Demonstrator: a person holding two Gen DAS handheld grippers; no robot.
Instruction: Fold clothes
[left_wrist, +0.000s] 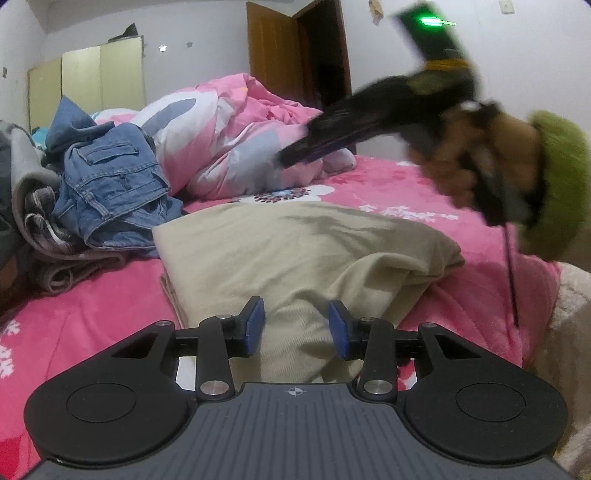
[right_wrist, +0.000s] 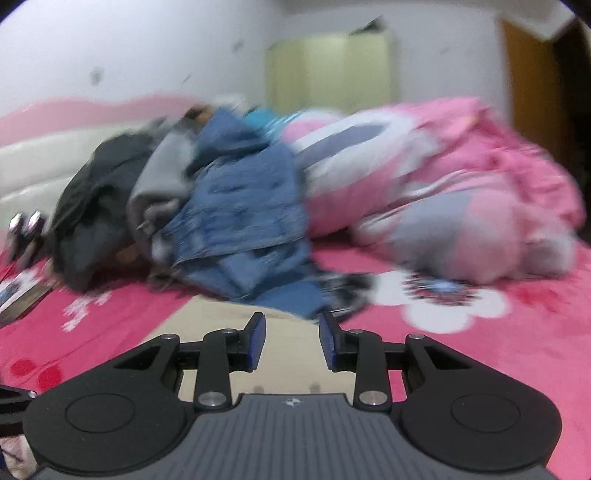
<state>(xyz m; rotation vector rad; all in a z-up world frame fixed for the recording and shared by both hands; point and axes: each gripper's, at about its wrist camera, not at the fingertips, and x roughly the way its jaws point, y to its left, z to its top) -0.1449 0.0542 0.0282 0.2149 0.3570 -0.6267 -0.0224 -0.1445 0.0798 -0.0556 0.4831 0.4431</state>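
Observation:
A folded beige garment (left_wrist: 295, 251) lies on the pink bed. My left gripper (left_wrist: 297, 326) hovers over its near edge, open, with nothing between its blue pads. A person's hand in a green sleeve (left_wrist: 554, 184) holds the right gripper, blurred, up at the right above the beige garment's far side. In the right wrist view my right gripper (right_wrist: 291, 341) is open and empty, above the beige garment (right_wrist: 229, 325). It points toward a heap of blue jeans (right_wrist: 243, 221) and grey and dark clothes (right_wrist: 99, 199). The jeans (left_wrist: 110, 184) show at the left in the left wrist view.
A crumpled pink and white quilt (left_wrist: 236, 129) fills the back of the bed. The pink flowered bedspread (right_wrist: 480, 350) is bare at the right. A wardrobe (left_wrist: 85, 81) and a brown door (left_wrist: 273, 48) stand behind. Small items (right_wrist: 22, 280) lie at the left bed edge.

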